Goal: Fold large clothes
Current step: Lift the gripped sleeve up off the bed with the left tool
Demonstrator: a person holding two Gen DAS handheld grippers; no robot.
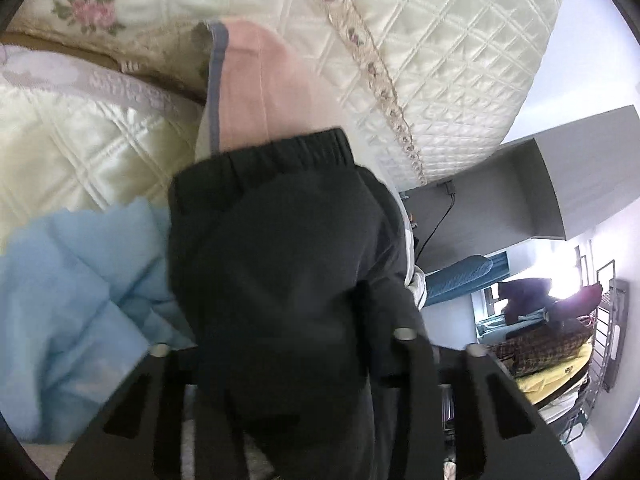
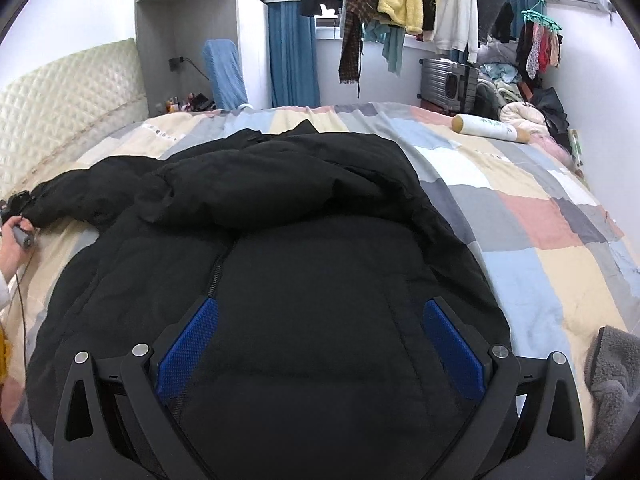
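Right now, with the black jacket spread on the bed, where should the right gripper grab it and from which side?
Take the black jacket at its near hem, coming in low from the near edge of the bed. The right gripper already hangs open over that edge. The fabric is puffy and lies flat, so pinch a raised fold beside the zipper rather than pressing straight down. The left gripper looks closed on the sleeve cuff.

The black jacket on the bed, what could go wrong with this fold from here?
1. The left gripper has only the sleeve cuff between its fingers; the puffy fabric could slip free when pulled.
2. The right gripper is open above the black jacket, so nothing pins the body and it may drag across the patchwork quilt.
3. A cable trails from the left hand and might snag the sleeve.
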